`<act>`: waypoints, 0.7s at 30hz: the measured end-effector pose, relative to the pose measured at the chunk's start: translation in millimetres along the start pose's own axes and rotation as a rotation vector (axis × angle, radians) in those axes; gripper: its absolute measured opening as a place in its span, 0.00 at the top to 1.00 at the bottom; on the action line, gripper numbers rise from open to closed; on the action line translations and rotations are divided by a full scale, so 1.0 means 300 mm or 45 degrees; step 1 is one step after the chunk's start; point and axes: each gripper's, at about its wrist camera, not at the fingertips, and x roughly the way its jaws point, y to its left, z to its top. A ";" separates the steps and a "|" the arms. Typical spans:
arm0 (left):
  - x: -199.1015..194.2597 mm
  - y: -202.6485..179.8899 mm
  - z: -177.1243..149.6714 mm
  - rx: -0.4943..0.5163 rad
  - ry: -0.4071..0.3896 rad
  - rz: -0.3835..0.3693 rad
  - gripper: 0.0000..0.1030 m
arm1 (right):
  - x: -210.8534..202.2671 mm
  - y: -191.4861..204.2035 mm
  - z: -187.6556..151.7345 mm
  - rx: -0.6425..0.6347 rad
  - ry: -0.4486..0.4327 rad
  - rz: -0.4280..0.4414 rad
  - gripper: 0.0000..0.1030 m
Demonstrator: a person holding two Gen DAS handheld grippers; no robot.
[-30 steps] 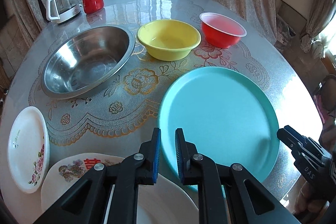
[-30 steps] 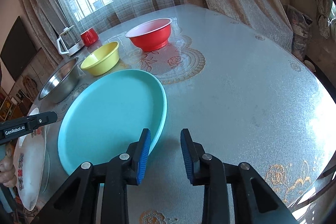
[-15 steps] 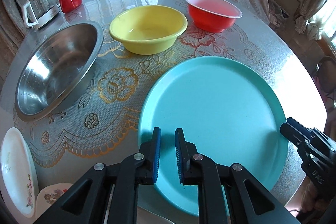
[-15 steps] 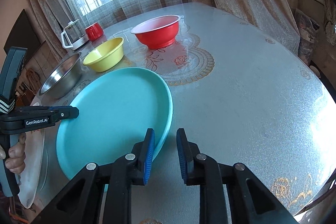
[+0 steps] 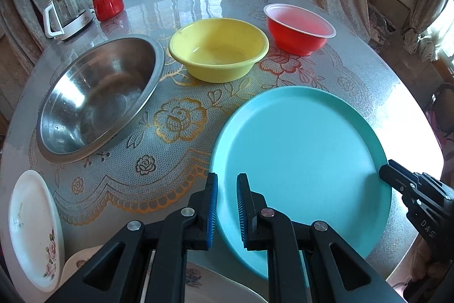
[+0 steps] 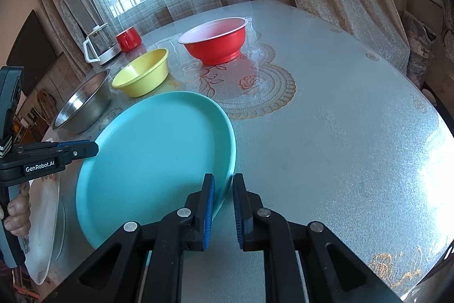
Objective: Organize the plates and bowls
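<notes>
A large teal plate (image 5: 300, 161) lies on the table; it also shows in the right wrist view (image 6: 153, 161). My left gripper (image 5: 227, 206) straddles its near left rim, jaws narrowly apart. My right gripper (image 6: 223, 206) straddles the plate's right rim, jaws narrowly apart; it shows at the plate's right edge in the left wrist view (image 5: 397, 183). A steel bowl (image 5: 96, 98), a yellow bowl (image 5: 218, 50) and a red bowl (image 5: 298, 27) stand in a row behind. A small floral plate (image 5: 34, 229) lies at the left.
A glass kettle (image 5: 68, 13) and a red mug (image 5: 107, 3) stand at the far left of the round table (image 6: 340, 118). Another decorated plate (image 5: 204, 283) lies under my left gripper. Curtains and a window ring the table.
Both grippers have closed in on the teal plate's rims. The right gripper's jaws have narrowed around its edge. The left wrist view has shifted back to the left since half a second ago.
</notes>
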 end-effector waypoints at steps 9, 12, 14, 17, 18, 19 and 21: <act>0.027 -0.005 -0.021 0.085 0.046 0.026 0.86 | 0.002 0.014 -0.001 -0.040 -0.007 -0.029 0.87; 0.031 -0.012 -0.014 0.086 0.039 0.037 0.86 | 0.003 0.014 -0.001 -0.044 -0.014 -0.035 0.87; 0.031 -0.017 -0.010 0.082 0.027 0.037 0.86 | 0.005 0.018 0.002 -0.050 -0.012 -0.047 0.87; 0.038 -0.025 0.005 0.068 0.020 0.032 0.86 | 0.013 0.005 0.020 -0.025 -0.004 -0.057 0.87; 0.042 -0.027 0.012 0.059 0.020 0.027 0.86 | 0.017 -0.002 0.030 -0.014 -0.002 -0.059 0.87; 0.045 -0.027 0.017 0.048 0.020 0.023 0.86 | 0.021 -0.006 0.040 -0.014 -0.001 -0.066 0.87; 0.048 -0.027 0.021 0.034 0.015 0.026 0.86 | 0.029 -0.005 0.053 -0.025 0.002 -0.082 0.87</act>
